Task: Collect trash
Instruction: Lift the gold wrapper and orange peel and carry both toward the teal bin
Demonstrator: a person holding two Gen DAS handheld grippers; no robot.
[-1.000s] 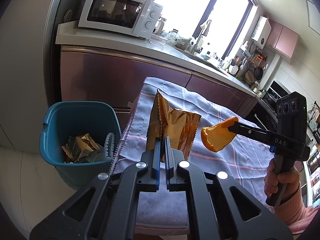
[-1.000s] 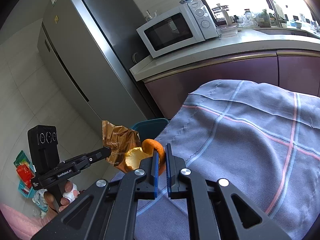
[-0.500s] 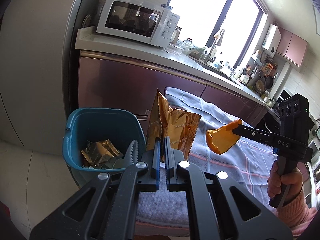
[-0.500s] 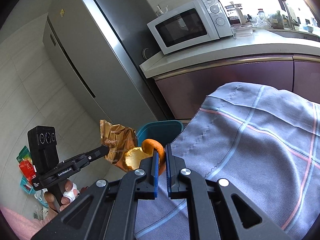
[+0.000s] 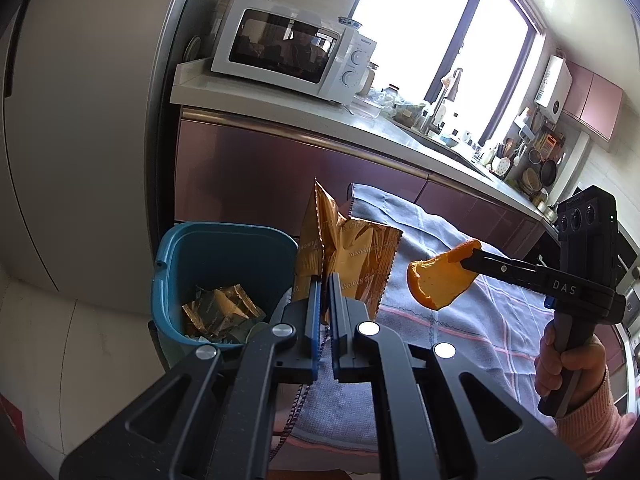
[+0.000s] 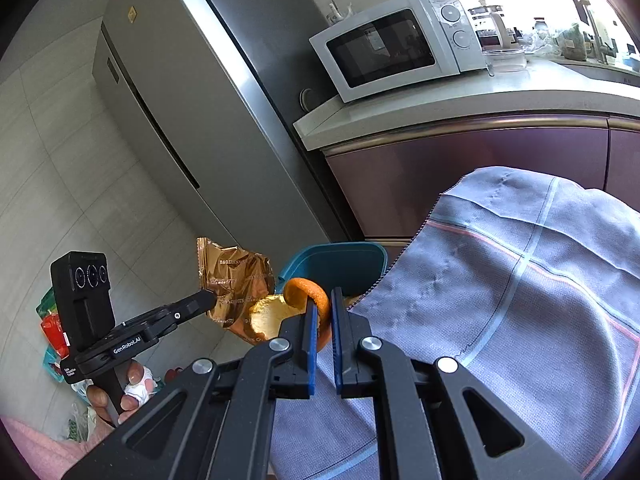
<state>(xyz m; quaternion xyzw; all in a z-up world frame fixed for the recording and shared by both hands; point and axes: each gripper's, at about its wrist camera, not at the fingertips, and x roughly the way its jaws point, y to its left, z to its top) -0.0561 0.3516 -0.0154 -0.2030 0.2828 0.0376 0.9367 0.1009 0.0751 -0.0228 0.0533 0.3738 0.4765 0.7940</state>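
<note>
My left gripper (image 5: 325, 280) is shut on a gold snack wrapper (image 5: 352, 256) and holds it upright in the air at the right rim of the teal trash bin (image 5: 200, 248). The bin holds crumpled gold wrappers (image 5: 222, 312). My right gripper (image 6: 324, 300) is shut on an orange peel (image 6: 300, 292), held above the table edge near the bin (image 6: 340, 260). In the left wrist view the peel (image 5: 440, 280) hangs right of the wrapper. In the right wrist view the wrapper (image 6: 236, 280) sits left of the peel.
A blue-grey checked cloth (image 5: 460, 320) covers the table right of the bin. A steel fridge (image 6: 200, 120) stands behind the bin. A counter with a white microwave (image 5: 288, 52) runs along the back. Bags lie on the floor (image 6: 52, 328) at left.
Both grippers have moved left toward the bin with their loads. The bin now sits closer and more central under the wrapper. Both grips are unchanged.
</note>
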